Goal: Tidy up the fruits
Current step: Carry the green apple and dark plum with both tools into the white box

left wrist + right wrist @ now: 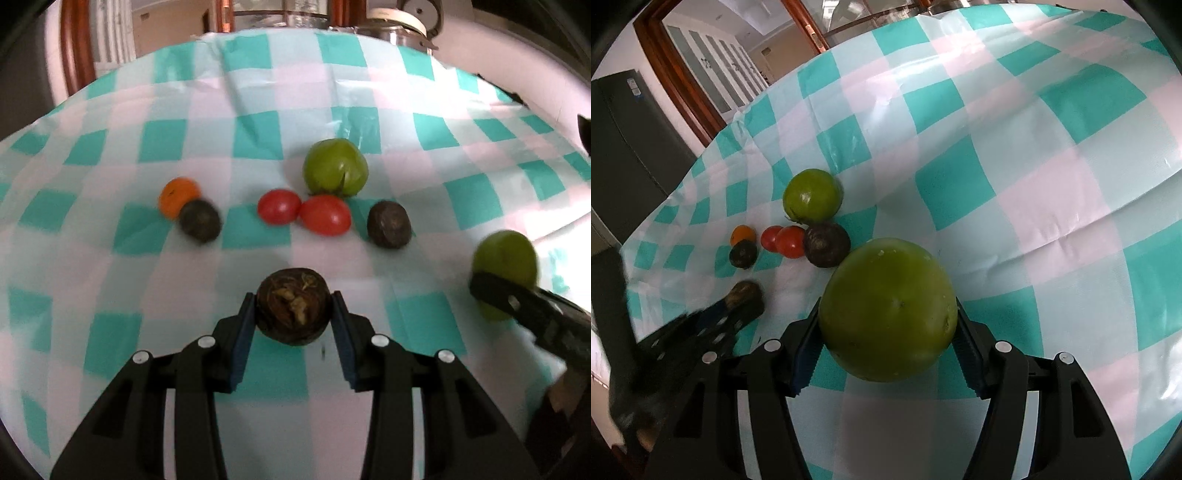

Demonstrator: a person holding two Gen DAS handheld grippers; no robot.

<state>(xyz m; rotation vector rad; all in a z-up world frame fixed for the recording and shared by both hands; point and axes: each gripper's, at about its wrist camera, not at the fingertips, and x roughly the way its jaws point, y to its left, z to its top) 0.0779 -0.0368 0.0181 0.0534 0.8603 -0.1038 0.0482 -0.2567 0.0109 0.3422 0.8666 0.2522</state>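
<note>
My left gripper [293, 314] is shut on a dark brown round fruit [293, 306], held just above the checked tablecloth [258, 103]. My right gripper [886, 339] is shut on a large green fruit [888, 308]; the left wrist view shows that same green fruit [506, 258] at the right edge. On the cloth beyond lie a second green fruit [335, 166], two red tomatoes [279, 206] [325, 215], two more dark brown fruits [389, 224] [200, 220] and a small orange fruit [177, 194]. In the right wrist view the left gripper [738, 299] appears blurred at the lower left.
The teal, pink and white tablecloth [1015, 147] spreads wide to the right of the fruits. A metal pot [391, 29] stands at the table's far edge. A wooden door frame [676, 70] and a dark cabinet [624, 140] lie beyond the table's left side.
</note>
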